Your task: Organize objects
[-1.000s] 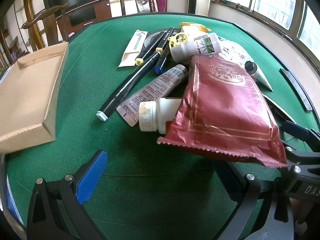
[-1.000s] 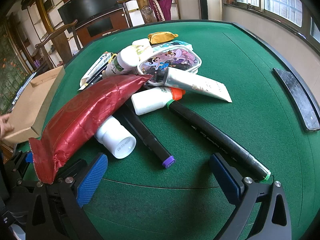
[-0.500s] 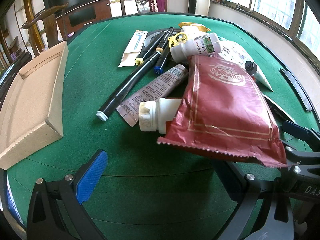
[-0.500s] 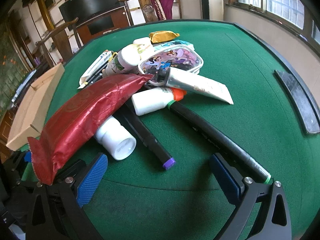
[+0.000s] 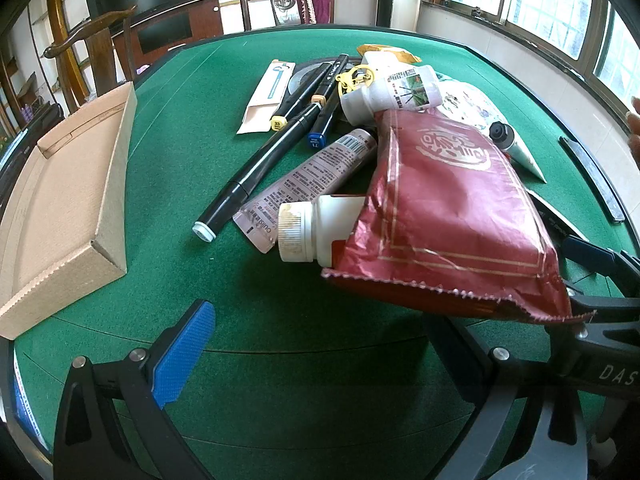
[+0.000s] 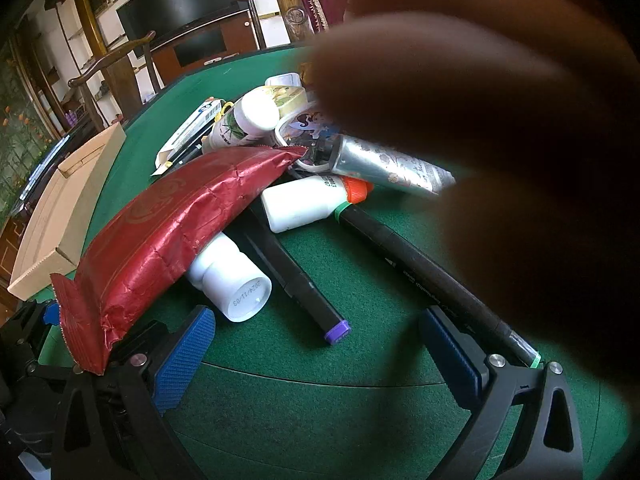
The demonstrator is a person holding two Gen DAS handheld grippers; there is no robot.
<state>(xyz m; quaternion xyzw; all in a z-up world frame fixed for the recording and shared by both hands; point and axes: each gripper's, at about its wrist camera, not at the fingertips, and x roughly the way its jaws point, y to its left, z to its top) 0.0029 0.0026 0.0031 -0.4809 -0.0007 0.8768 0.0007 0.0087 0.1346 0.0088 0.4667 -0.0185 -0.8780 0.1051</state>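
Note:
A pile of objects lies on the green table [image 5: 192, 92]. A red foil packet [image 5: 452, 216] [image 6: 176, 228] lies over a white bottle [image 5: 308, 228] [image 6: 232, 280], beside a pink tube [image 5: 312, 176], black markers [image 5: 260, 168] [image 6: 300, 280] and a labelled white bottle [image 5: 392, 92]. An open cardboard box [image 5: 60, 200] [image 6: 64, 208] sits at the left. My left gripper [image 5: 320, 348] is open and empty, just short of the packet. My right gripper [image 6: 320, 344] is open and empty before the purple-tipped marker. A blurred hand [image 6: 500, 140] close to the lens hides the right of that view.
A white bottle with an orange cap [image 6: 312, 204], a silver tube [image 6: 392, 164], a cartoon case [image 6: 308, 128] and a green-banded marker [image 6: 432, 280] lie in the pile. A dark strip [image 5: 592, 180] lies near the right edge. Chairs [image 5: 100, 40] stand behind the table.
The cardboard box has slid in toward the pile. A hand has come up in front of the right wrist camera. Both grippers stay put and open.

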